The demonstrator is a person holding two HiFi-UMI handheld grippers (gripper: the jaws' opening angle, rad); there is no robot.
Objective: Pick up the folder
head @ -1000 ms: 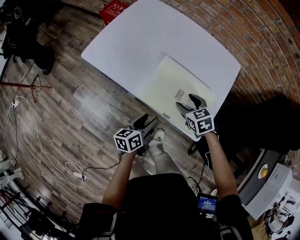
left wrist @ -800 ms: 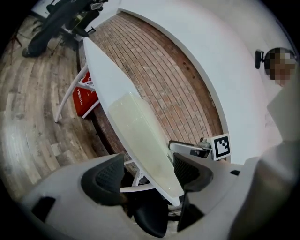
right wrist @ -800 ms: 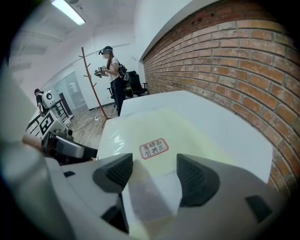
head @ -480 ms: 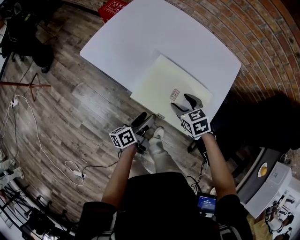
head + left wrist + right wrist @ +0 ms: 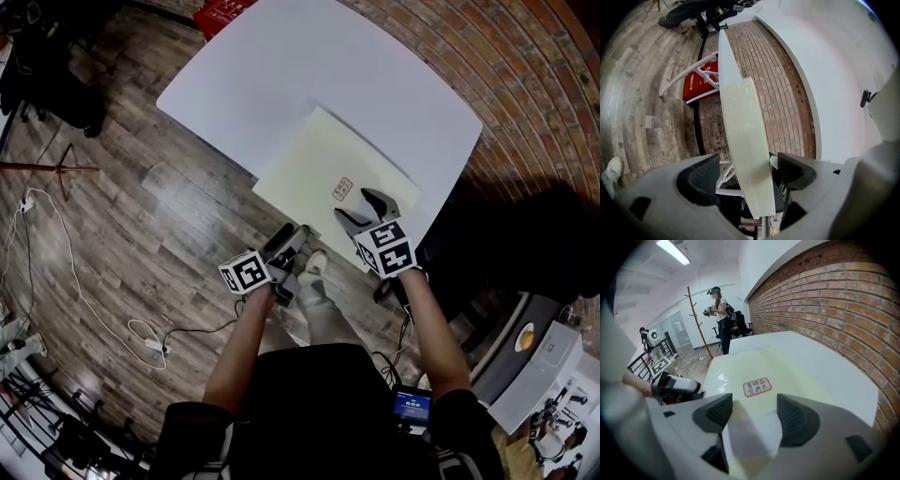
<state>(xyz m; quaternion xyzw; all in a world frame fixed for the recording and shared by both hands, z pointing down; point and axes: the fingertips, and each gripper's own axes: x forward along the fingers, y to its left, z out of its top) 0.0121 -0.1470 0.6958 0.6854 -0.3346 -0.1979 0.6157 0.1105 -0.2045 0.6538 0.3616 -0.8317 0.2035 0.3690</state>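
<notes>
folder (image 5: pixel 309 173) has been slid past tabletop (image 5: pixel 309 66) edge, lower left; left gripper (image 5: pixel 292 239) fingers opening round the overhang, apparently no contact yet; right gripper (image 5: pixel 361 208) fingers spread wide over folder. Edge pinch now enabled.

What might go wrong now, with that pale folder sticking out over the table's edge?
1. The left gripper is opening its jaws, and the thin edge of the folder stands between them unpinched. A shallow bite there may let the folder slip out and drop to the floor.
2. The right gripper is open over the folder. A push toward the person might slide the folder off the table.
</notes>
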